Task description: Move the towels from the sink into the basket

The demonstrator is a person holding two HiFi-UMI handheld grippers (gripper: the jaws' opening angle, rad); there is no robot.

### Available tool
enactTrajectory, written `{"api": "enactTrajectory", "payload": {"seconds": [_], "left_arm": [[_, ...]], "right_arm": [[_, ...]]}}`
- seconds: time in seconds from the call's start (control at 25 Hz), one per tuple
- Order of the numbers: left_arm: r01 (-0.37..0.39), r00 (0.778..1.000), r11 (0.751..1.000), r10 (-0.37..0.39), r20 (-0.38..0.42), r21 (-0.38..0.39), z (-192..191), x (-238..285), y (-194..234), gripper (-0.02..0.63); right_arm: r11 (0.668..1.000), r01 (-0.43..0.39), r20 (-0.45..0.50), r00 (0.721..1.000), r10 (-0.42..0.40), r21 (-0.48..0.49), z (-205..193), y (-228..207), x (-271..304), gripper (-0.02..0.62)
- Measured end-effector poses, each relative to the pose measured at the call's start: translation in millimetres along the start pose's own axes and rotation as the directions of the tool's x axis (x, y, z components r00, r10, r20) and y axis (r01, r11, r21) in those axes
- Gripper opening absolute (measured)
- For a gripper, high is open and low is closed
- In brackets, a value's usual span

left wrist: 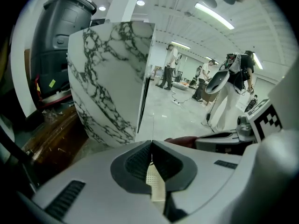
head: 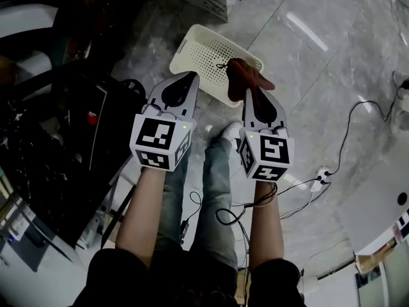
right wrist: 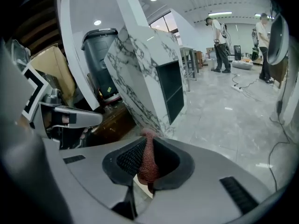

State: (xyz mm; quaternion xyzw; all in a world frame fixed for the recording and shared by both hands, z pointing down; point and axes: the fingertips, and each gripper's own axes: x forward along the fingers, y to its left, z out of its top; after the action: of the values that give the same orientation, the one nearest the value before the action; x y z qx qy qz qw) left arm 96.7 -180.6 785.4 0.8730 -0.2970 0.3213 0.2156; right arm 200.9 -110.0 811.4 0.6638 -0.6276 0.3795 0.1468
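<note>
Towel update pls, where is it relative to the basket point(head: 201, 53)? (asker)

me: I've got the dark red towel point(head: 248, 75) bunched up over the basket's near right corner, hanging from my right gripper point(head: 249, 89). It's not lying down inside. Can't tell if its lower end touches the rim. In the right gripper view the jaws are clamped on it, with a waffle-textured fold pinched between the pads.

asker: and the other tool?

me: My left gripper point(head: 190, 77) is over the basket's near edge, just left of the towel. Its jaws are pressed together with nothing gripped. In the left gripper view a sliver of the basket's perforated cream plastic shows below the closed pads.

asker: what's around it?

me: The basket sits on grey marbled floor. A marble-pattern cabinet point(left wrist: 112, 78) stands beyond it, with a dark grey bin point(left wrist: 65, 17) further back. A white power strip point(head: 323, 173) lies well off to the basket's right, nearer to me.
</note>
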Motion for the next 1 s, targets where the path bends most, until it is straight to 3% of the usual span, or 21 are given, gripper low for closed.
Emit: {"api": "enactTrajectory", "payload": {"seconds": [0.4, 0.76, 1.0], "left_arm": [[-0.025, 0.997, 0.999, 0.022, -0.071, -0.031, -100, 59, 38, 0.015], [-0.007, 0.993, 1.000, 0.003, -0.122, -0.028, -156, 89, 44, 0.015], [0.011, 0.991, 0.999, -0.015, -0.132, -0.030, -166, 98, 41, 0.015]], "right_arm": [[1.000, 0.013, -0.058, 0.998, -0.012, 0.018, -100, -15, 83, 0.054], [1.000, 0.024, -0.107, 0.994, -0.025, -0.013, -142, -22, 128, 0.058], [0.998, 0.034, -0.139, 0.989, -0.040, -0.046, -158, -23, 136, 0.163]]}}
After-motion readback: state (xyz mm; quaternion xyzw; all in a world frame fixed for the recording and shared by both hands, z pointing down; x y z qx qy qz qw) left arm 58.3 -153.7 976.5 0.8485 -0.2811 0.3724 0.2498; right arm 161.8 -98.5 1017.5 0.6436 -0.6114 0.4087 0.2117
